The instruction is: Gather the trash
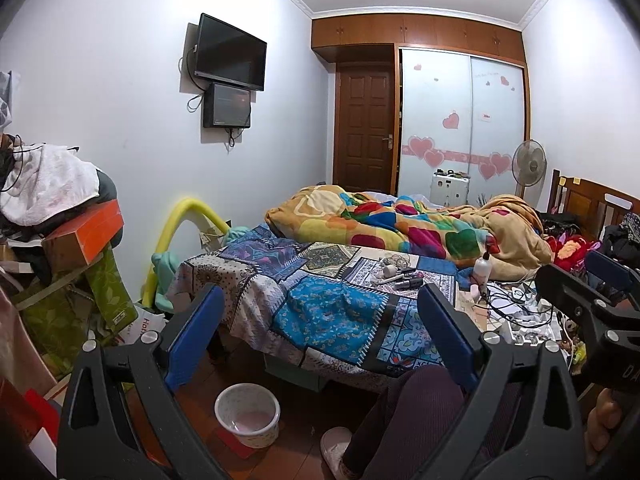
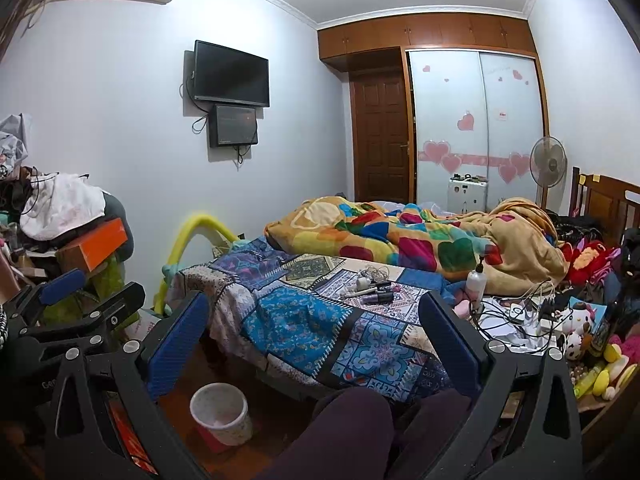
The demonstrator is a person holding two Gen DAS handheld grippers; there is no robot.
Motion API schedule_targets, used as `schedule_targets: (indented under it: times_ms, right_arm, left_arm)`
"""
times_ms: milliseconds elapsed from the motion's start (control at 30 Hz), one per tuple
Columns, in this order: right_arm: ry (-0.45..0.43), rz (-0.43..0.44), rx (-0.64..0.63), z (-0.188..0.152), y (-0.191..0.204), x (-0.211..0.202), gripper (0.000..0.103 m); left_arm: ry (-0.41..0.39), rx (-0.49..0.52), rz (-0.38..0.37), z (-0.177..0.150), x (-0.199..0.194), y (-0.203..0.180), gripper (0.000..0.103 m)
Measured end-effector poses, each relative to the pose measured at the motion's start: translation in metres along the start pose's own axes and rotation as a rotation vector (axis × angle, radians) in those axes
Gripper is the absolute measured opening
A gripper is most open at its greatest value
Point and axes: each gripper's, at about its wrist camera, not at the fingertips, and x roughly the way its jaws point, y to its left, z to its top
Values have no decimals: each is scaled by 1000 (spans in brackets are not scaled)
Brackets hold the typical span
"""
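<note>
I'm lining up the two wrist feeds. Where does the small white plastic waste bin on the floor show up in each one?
Left wrist view: the small white plastic waste bin stands on the wooden floor at bottom centre-left, below the foot of the bed, between the open left gripper's blue pads.
Right wrist view: the bin is at bottom left, just inside the open right gripper's left pad.
Shared landmark: the blue patchwork bedspread hanging above it.

bedroom with pale walls (image 1: 120, 80), dark wooden floor (image 1: 288, 456), bed (image 1: 332, 312) in centre, wall-mounted television (image 1: 230, 53) left, brown door (image 1: 366, 128) and frosted wardrobe (image 1: 462, 120) far.
</note>
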Motion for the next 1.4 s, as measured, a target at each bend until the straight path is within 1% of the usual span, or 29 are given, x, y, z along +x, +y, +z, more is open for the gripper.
schedule_targets:
  times_ms: [1000,1400]
  right_arm:
    - [2,3,-7,0,6,0,103]
    - [25,9,-5,0,9,10,103]
  left_arm:
    - [-4,-2,6,1,-2,3,98]
    - [12,-19,2,1,3,4,98]
